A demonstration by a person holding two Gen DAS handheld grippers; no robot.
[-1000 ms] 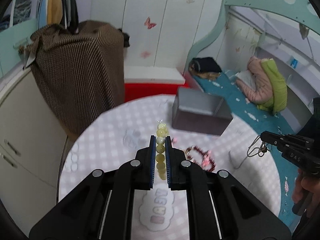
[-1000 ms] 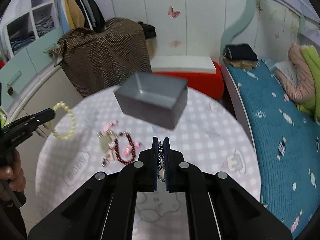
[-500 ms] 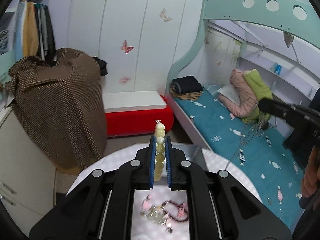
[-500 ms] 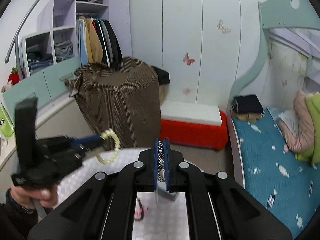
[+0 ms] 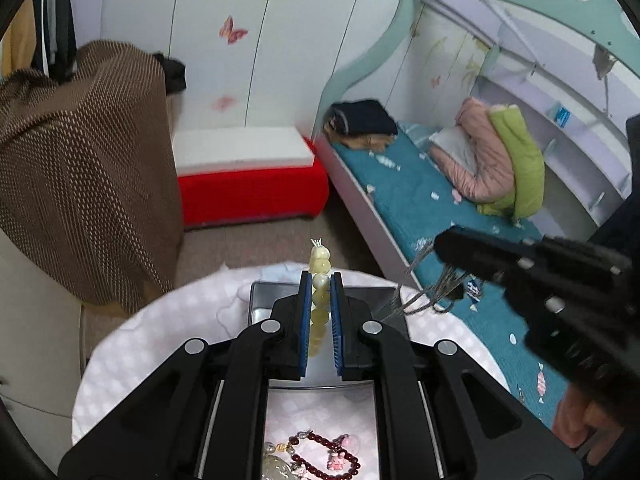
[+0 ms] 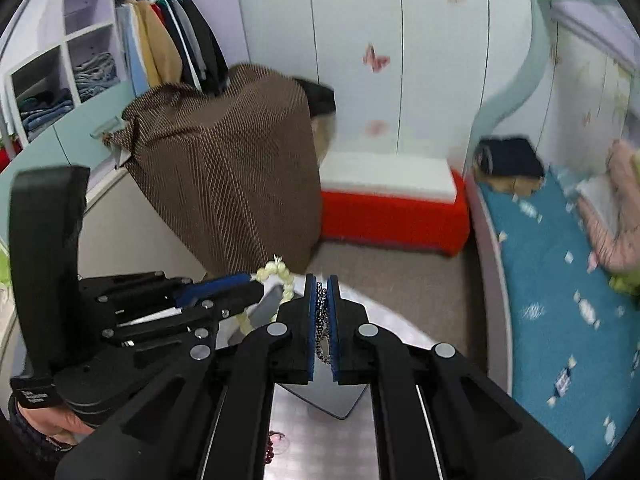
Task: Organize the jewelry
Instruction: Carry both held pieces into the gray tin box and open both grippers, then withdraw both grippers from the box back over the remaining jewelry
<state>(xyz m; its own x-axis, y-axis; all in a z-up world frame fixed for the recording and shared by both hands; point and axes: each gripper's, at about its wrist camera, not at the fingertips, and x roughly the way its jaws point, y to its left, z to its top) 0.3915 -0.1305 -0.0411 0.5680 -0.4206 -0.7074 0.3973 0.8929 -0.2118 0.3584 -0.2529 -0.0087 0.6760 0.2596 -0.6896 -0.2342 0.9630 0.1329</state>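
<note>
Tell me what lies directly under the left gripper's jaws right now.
The grey metal box sits below the left gripper, which pinches a pale bead bracelet. The box's interior is mostly hidden by the gripper, so its contents cannot be told.

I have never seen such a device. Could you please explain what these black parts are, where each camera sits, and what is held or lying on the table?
A person holds one handheld gripper in each hand; a camera on each looks along its two fingers. In the left camera's view, the left gripper pinches a pale yellow bead bracelet. In the right camera's view, the right gripper pinches a dark metal chain. Both hover over a grey box on the round table. A dark red bead bracelet with pink charms lies there.
</note>
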